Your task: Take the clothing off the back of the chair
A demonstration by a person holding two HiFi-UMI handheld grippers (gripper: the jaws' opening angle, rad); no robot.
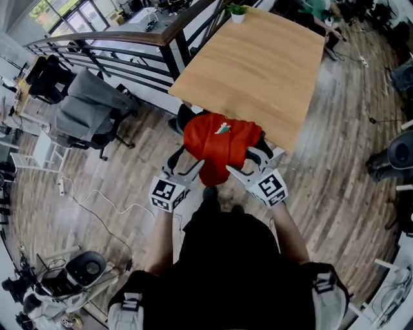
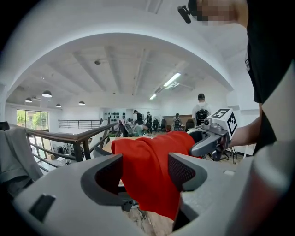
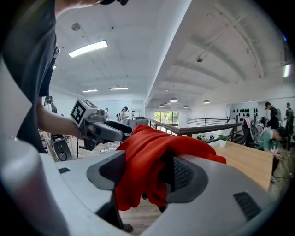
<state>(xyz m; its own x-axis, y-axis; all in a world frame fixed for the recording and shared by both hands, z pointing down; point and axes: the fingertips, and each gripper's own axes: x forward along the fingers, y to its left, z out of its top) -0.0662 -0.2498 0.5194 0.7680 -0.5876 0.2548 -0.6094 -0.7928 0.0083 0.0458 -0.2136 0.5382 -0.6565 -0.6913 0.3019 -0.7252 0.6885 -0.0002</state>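
Note:
A red piece of clothing [image 1: 219,145] with a small print hangs over the back of a dark chair [image 1: 183,117] pushed up to the wooden table [image 1: 258,64]. It covers the chair's back. My left gripper [image 1: 186,166] is at its left side and my right gripper [image 1: 248,161] at its right. In the left gripper view the left gripper [image 2: 145,170] stands open, the red clothing [image 2: 147,156] hanging just beyond its pads. In the right gripper view the right gripper [image 3: 145,173] is open too, with a fold of the clothing [image 3: 143,161] loose between its jaws.
A dark railing [image 1: 129,45] runs along the table's left side. Behind it stands an office chair with a grey garment [image 1: 90,103]. A small potted plant [image 1: 237,14] sits on the table's far corner. A cable [image 1: 97,200] trails over the wooden floor to equipment [image 1: 71,277] at the lower left.

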